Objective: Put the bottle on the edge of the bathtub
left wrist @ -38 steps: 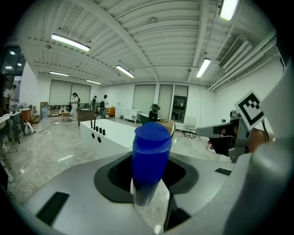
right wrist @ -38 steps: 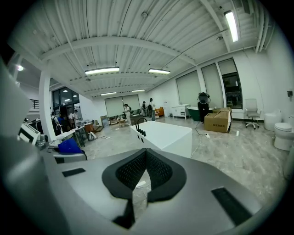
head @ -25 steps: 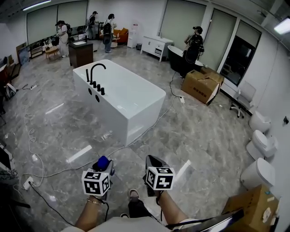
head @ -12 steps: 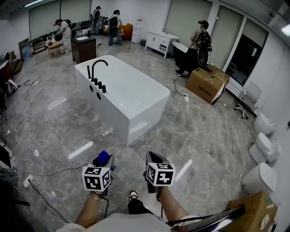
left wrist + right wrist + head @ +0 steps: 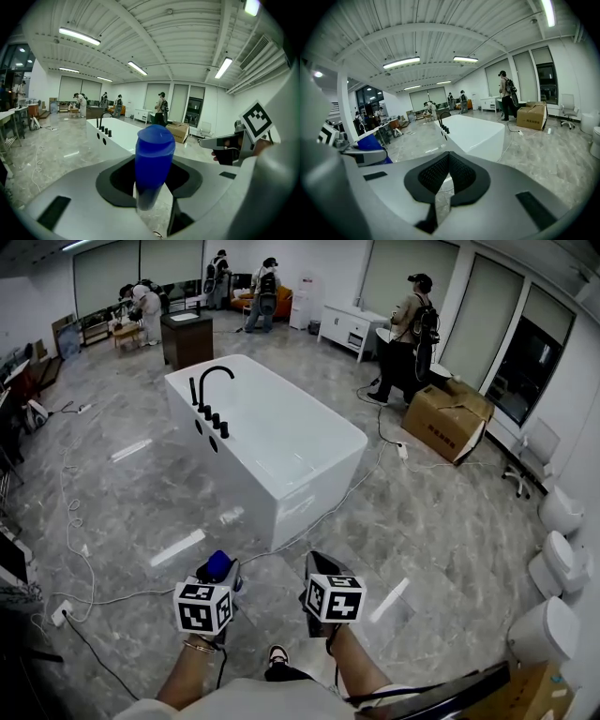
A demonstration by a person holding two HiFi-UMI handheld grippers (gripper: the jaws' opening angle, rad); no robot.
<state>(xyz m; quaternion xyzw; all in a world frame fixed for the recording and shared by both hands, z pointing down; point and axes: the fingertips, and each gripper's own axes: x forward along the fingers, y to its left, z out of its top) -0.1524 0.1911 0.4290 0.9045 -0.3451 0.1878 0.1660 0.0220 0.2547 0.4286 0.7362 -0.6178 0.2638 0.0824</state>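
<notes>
1. Grey marble floor (image 5: 450, 521) spreads through a big showroom. People stand at the far end, a box (image 5: 452, 420) lies far right, and toilets (image 5: 548, 629) line the right wall.
2. A white bathtub (image 5: 295, 502) stands mid-floor, ahead and slightly left, with a black tap (image 5: 208, 382) at its far-left end. No bottle is on its rim.
3. The left gripper (image 5: 217, 582) is near, low and left of centre. Its jaws are partly closed and clamped on the bottle.
4. The right gripper (image 5: 319, 570) is just beside it on the right. Its pads are pressed together and it holds nothing.
5. The blue bottle (image 5: 153, 159) stands upright between the left jaws, cap up. It is over the floor close to the person and well apart from the tub.
6. Progress, as I judge it: the bottle is picked up and being carried, so roughly the first half is done. What is left is to reach the tub's near edge, stand the bottle on the flat rim, and open the left jaws.
</notes>
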